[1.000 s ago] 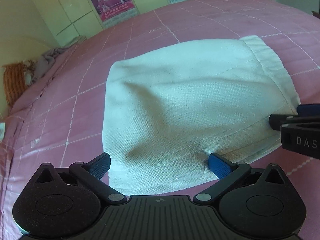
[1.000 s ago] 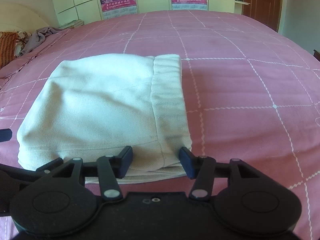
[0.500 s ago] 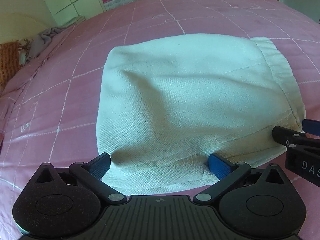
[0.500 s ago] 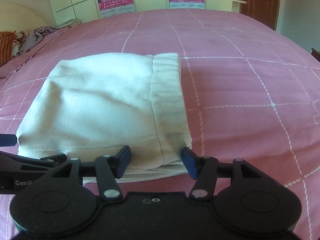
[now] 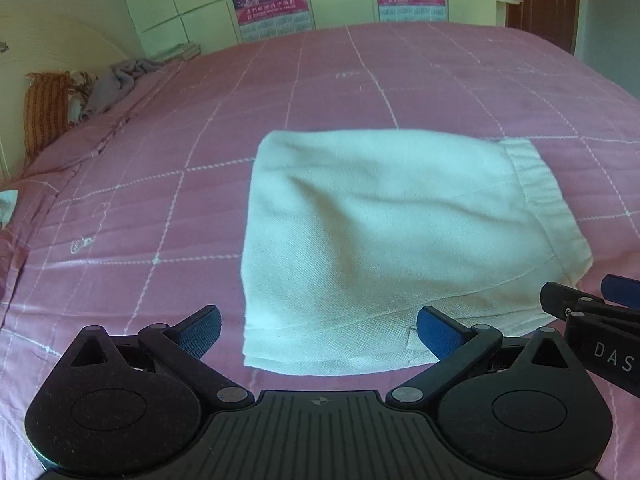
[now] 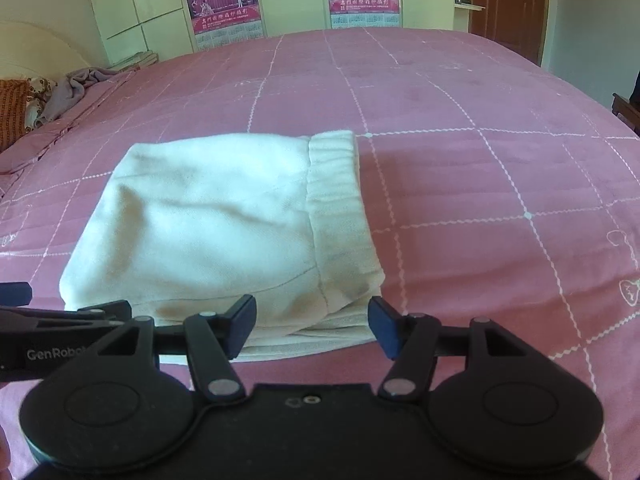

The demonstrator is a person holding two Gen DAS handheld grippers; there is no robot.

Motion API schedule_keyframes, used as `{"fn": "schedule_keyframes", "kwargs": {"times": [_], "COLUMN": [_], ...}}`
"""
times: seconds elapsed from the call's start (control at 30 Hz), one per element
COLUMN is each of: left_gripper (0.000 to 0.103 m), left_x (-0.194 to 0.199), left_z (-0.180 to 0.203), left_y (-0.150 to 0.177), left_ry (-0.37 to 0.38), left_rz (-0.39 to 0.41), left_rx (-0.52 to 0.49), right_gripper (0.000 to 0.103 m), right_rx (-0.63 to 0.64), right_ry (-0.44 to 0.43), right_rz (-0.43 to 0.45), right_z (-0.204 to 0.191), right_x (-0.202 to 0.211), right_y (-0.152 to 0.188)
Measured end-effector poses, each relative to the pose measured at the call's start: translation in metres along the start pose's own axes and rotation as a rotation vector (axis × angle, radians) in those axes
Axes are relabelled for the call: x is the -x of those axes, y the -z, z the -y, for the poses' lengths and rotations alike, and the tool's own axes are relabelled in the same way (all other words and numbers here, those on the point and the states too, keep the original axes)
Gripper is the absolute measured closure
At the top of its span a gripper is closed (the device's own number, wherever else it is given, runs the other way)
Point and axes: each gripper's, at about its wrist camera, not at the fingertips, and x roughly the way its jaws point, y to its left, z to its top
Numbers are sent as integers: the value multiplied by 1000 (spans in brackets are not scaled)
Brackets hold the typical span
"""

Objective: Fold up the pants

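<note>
Pants (image 5: 392,232), folded into a compact white stack, lie flat on the pink bedspread (image 5: 160,200), waistband to the right, long axis running left to right. Both the left gripper (image 5: 318,326) and right gripper (image 6: 312,320) are held wide with nothing clamped, the right's jaws having just been opening. Withdrawal is best made straight up so the layered near edge is not dragged.

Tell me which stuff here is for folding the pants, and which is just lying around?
For the job: white pants, folded on the pink bedspread; left gripper and right gripper, both open.

Just lying around: grey cloth, orange pillow, wall posters, brown door.
</note>
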Motion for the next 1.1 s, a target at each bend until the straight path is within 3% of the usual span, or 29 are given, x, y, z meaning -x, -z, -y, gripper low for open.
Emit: {"fn": "schedule_keyframes", "kwargs": {"times": [0.13, 0.3, 0.5, 0.57, 0.77, 1.1], "left_gripper": [0, 0, 0, 0, 0, 0], "left_x": [41, 84, 145, 167, 229, 298], "left_z": [-21, -42, -65, -71, -82, -80], "left_y": [7, 24, 54, 64, 88, 114], "left_ry": [4, 18, 20, 15, 2, 47], "left_rz": [61, 72, 124, 151, 215, 292], "left_rx": [8, 34, 72, 81, 86, 91], "right_gripper": [31, 30, 22, 16, 3, 0], "right_rx": [-7, 32, 45, 58, 78, 49], "right_ry": [-34, -80, -136, -150, -130, -45], "right_rz": [37, 75, 133, 170, 315, 495], "right_z": [-3, -14, -21, -24, -29, -24], "right_x": [39, 89, 158, 185, 264, 345], "right_y": [3, 15, 37, 44, 63, 88]}}
